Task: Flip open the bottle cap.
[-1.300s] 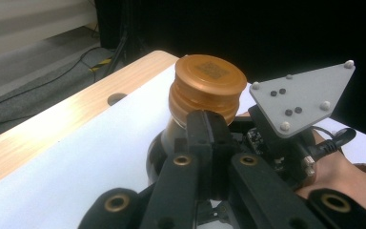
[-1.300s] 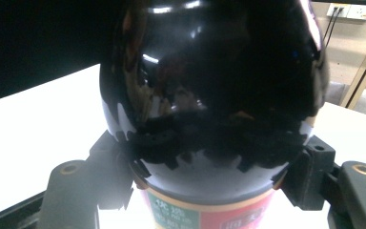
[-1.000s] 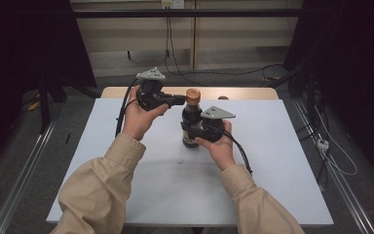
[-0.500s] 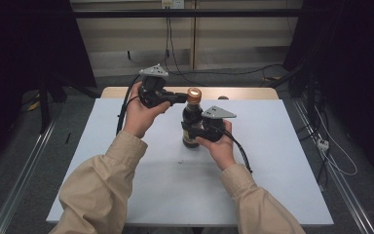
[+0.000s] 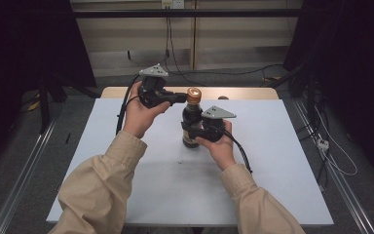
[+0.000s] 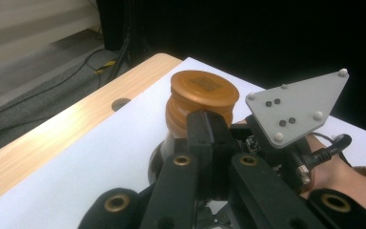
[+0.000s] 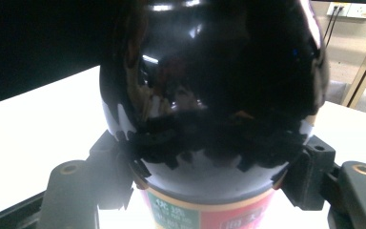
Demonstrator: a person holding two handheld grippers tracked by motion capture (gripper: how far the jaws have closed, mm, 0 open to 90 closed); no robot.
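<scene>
A dark glass bottle (image 5: 191,122) with an orange-brown screw cap (image 5: 193,94) stands upright on the white table (image 5: 272,161). My right gripper (image 5: 189,131) is shut on the bottle's body, one jaw on each side of the bottle (image 7: 209,95), above its red and green label (image 7: 205,214). My left gripper (image 5: 182,99) points right at cap height with its jaws shut together. In the left gripper view its tips (image 6: 209,131) sit against the near side of the cap (image 6: 201,93); I cannot tell whether they touch it. The right gripper's grey plate (image 6: 298,109) lies just beyond.
A wooden strip (image 5: 243,92) with a round hole (image 6: 120,103) runs along the table's far edge. Beyond it cables (image 5: 185,53) cross the floor. Metal rails (image 5: 24,170) flank the table on both sides. Bare white table surface lies left and right of the bottle.
The left gripper has shifted slightly up and to the right by the cap. The bottle and the right gripper have stayed put.
</scene>
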